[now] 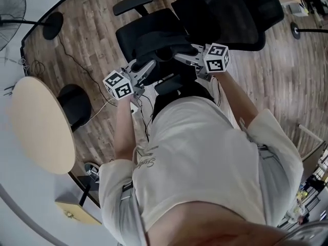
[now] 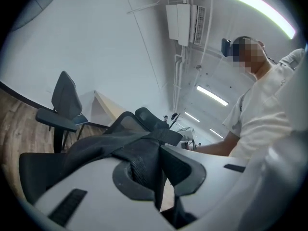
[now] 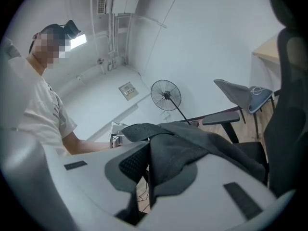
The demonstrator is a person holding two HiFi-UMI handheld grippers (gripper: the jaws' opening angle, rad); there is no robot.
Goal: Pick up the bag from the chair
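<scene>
**Both grippers clamped on the bag, above the chair**

Closest to you, your two forearms reach forward from your pale shirt, one gripper in each hand. Your left gripper point(image 1: 150, 65) has its jaws together on a fold of the bag's black webbing; its own view shows the dark pads pinching that strip point(image 2: 144, 160) with no gap. Your right gripper point(image 1: 180, 57) is likewise closed down on the bag, its pads squeezing a fold of dark fabric point(image 3: 166, 155).

The bag point(image 1: 165, 53) stretches between the two grippers, with more black material hanging beneath them in front of your body. It is held up over the seat of the black chair point(image 1: 141, 29), whose mesh backrest point(image 1: 230, 9) lies just beyond. Whether the bag's lower part clears the seat can't be told.

Farther out lie the wooden floor point(image 1: 87, 40), a round pale table point(image 1: 41, 124) to your left, and a standing fan point(image 3: 166, 95) by the white wall.
</scene>
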